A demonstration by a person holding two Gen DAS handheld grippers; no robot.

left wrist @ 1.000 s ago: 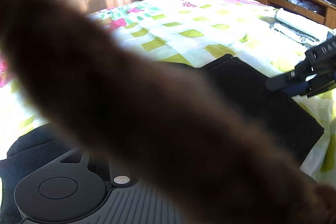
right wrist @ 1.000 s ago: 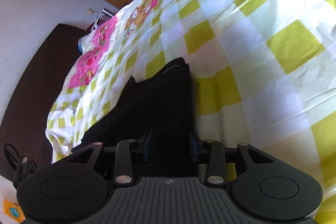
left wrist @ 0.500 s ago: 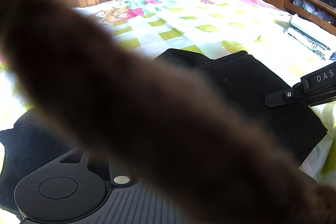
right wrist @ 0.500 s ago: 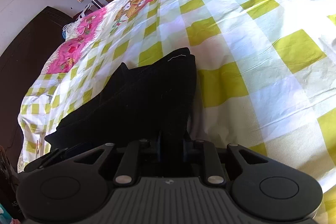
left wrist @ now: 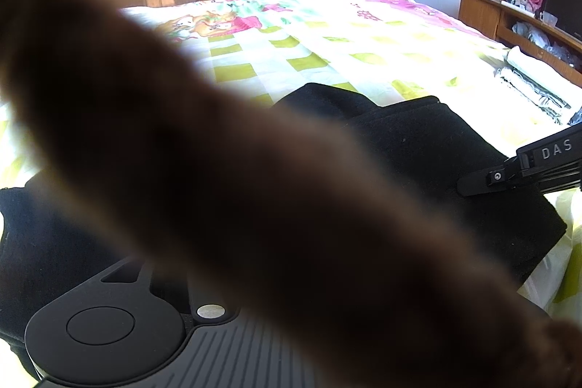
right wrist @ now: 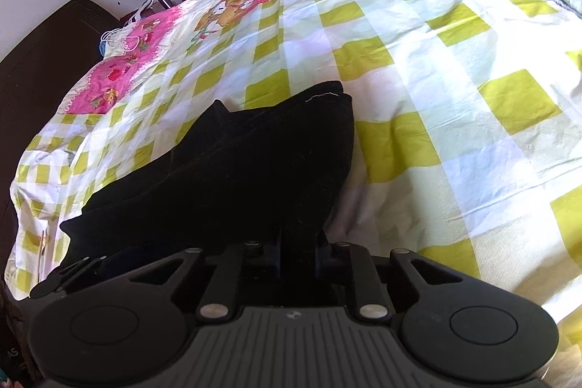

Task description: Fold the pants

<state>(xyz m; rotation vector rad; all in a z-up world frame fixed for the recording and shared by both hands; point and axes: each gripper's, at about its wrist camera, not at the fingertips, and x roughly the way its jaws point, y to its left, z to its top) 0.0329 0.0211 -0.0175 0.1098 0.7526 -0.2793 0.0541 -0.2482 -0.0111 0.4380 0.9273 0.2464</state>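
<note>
The black pants (right wrist: pixel 254 170) lie folded on the checked bedsheet (right wrist: pixel 454 97) near the bed's edge. The right gripper (right wrist: pixel 296 248) has just been closing, and its jaws now pinch the pants' near edge where a second ago they stood wide. A blurred brown sleeve (left wrist: pixel 254 188) hides the left gripper's jaws, so I cannot tell its state. A wooden shelf (left wrist: pixel 509 24) holds bagged clutter.

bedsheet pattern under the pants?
The bedsheet is a yellow-green and white check with pink cartoon prints toward the far end; clearest in the right wrist view, around the black pants.
</note>
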